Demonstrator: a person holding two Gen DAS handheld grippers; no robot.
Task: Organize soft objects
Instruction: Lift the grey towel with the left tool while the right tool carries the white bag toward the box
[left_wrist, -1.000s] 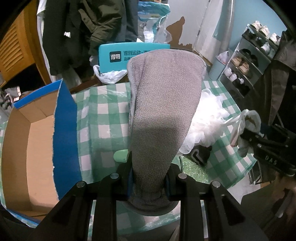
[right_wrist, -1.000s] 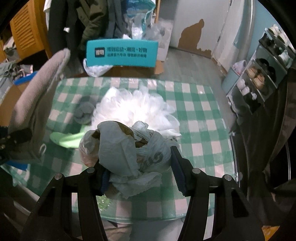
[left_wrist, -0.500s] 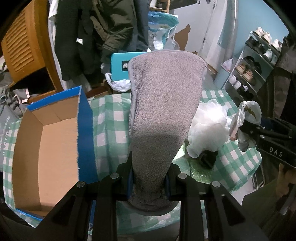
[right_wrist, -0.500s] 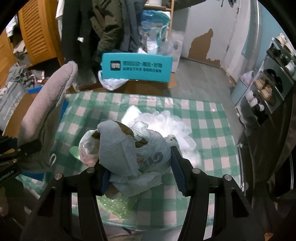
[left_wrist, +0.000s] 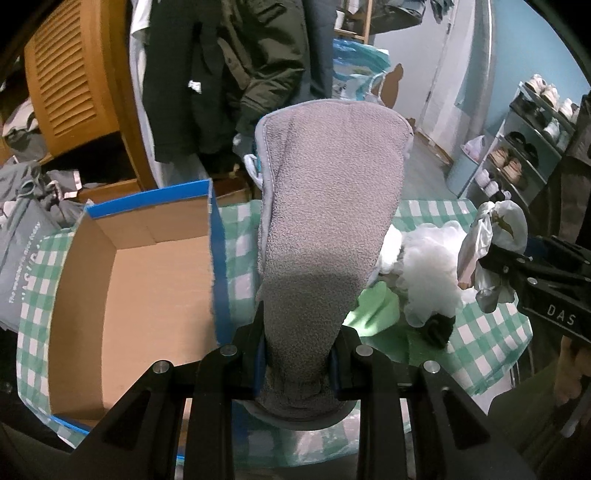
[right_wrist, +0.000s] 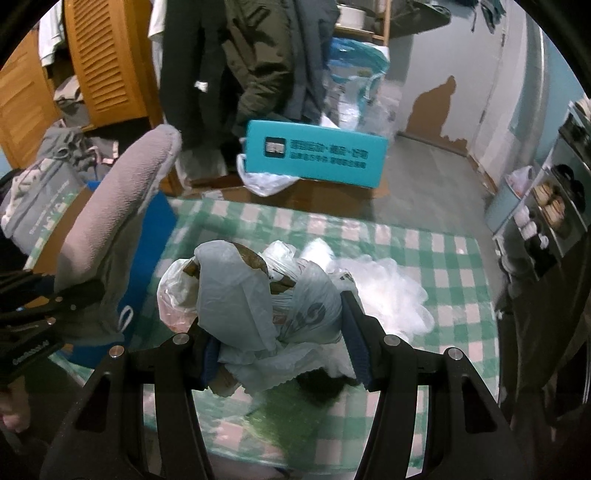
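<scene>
Both my grippers have lifted above the table (left_wrist: 491, 343); left gripper (left_wrist: 297, 354) clamps the grey slipper (left_wrist: 325, 221) pointing away, beside the box (left_wrist: 122, 280); right gripper (right_wrist: 280, 350) squeezes a bag bundle (right_wrist: 251, 295).

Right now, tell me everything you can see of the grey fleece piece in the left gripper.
The grey fleece piece is a long, nubby pad with a rounded top and a pale stitched edge. It stands upright, its narrow lower end pinched in the left gripper, clear of the table, beside the open cardboard box. A small white loop hangs near its base.
</scene>
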